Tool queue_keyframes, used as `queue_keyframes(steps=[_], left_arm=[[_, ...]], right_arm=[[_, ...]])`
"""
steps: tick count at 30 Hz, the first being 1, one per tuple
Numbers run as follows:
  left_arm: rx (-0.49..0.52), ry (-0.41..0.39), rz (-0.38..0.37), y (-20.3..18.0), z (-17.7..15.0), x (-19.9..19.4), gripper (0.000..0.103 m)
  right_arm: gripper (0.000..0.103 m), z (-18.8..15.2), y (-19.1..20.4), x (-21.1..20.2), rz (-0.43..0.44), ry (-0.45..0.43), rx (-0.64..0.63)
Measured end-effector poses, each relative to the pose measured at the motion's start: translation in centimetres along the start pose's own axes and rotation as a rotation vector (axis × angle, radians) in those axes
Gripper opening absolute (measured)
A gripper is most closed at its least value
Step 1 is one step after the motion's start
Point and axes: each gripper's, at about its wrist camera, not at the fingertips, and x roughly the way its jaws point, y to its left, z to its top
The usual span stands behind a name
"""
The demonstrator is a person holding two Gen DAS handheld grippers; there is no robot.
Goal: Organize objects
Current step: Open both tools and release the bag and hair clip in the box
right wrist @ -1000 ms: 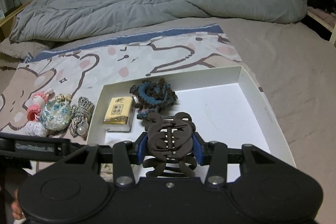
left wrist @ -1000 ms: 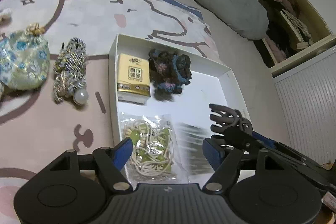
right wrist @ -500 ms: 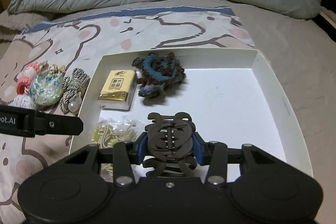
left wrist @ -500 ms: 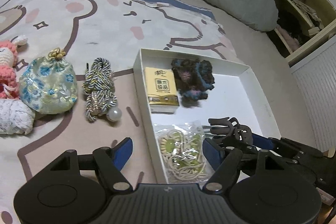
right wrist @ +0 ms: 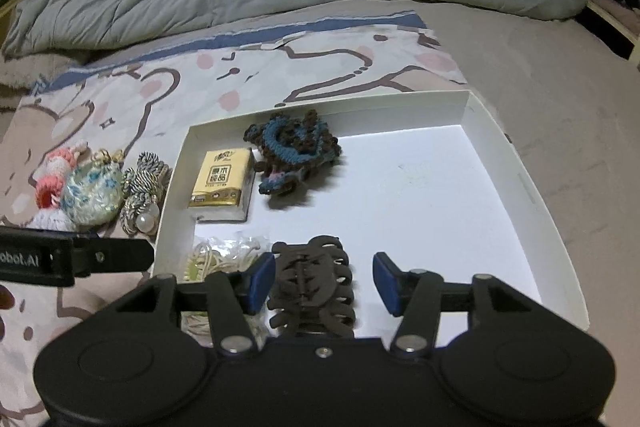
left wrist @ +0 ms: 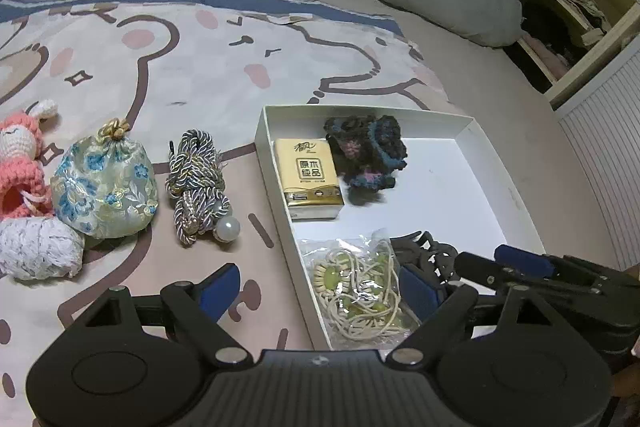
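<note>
**Hair claw lies in the tray, and the retreat is the risky part**

Our right gripper [right wrist: 324, 281] stands with its blue pads spread wide, and the brown hair claw [right wrist: 312, 285] lies between them on the floor of the white tray [right wrist: 516, 187]. A clear gap shows on the right-hand side; on the left the pad is just beside the claw's teeth, and we cannot tell whether it touches them. So we read the claw as set down, not held. It sits at the near edge of the tray, just beside the bagged bead necklace [left wrist: 358, 283].

Our left gripper [left wrist: 316, 285] hovers spread and empty over the tray's near-left wall. The tissue pack [left wrist: 310, 177] and the crocheted scrunchie [left wrist: 368, 151] are inside the tray. Out on the blanket [left wrist: 160, 67] lie the braided cord with the pearl [left wrist: 198, 183], the brocade pouch [left wrist: 104, 183], the pink crochet doll [left wrist: 22, 163] and a white bundle [left wrist: 36, 247].

What could go wrong, in our judgement:
- A tooth may catch on the left pad as we pull back, dragging the claw out of the tray
- The light tray may slide on the soft bedding if a finger knocks its wall
- The cord may trail loose and snag the rim when we lift it
</note>
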Motion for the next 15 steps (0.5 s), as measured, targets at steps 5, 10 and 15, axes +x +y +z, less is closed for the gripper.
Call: queue_keyframes(steps=[5,10,15], left_arm=[[0.021,-0.014,0.001,-0.5,-0.2,-1.0,0.087],[0.041,-0.037,0.006,-0.8,-0.3,-2.5,0.087],[0.071,-0.069,0.012,-1.1,-0.4,-4.5,0.087]], right_arm=[[0.055,0.0,-0.3,-1.6,0.001,-0.029,0.033],[0.055,0.0,-0.5,-3.5,0.003,-0.064,0.052],[0.055,0.1,-0.5,-6.0,-0.001,-0.108,0.068]])
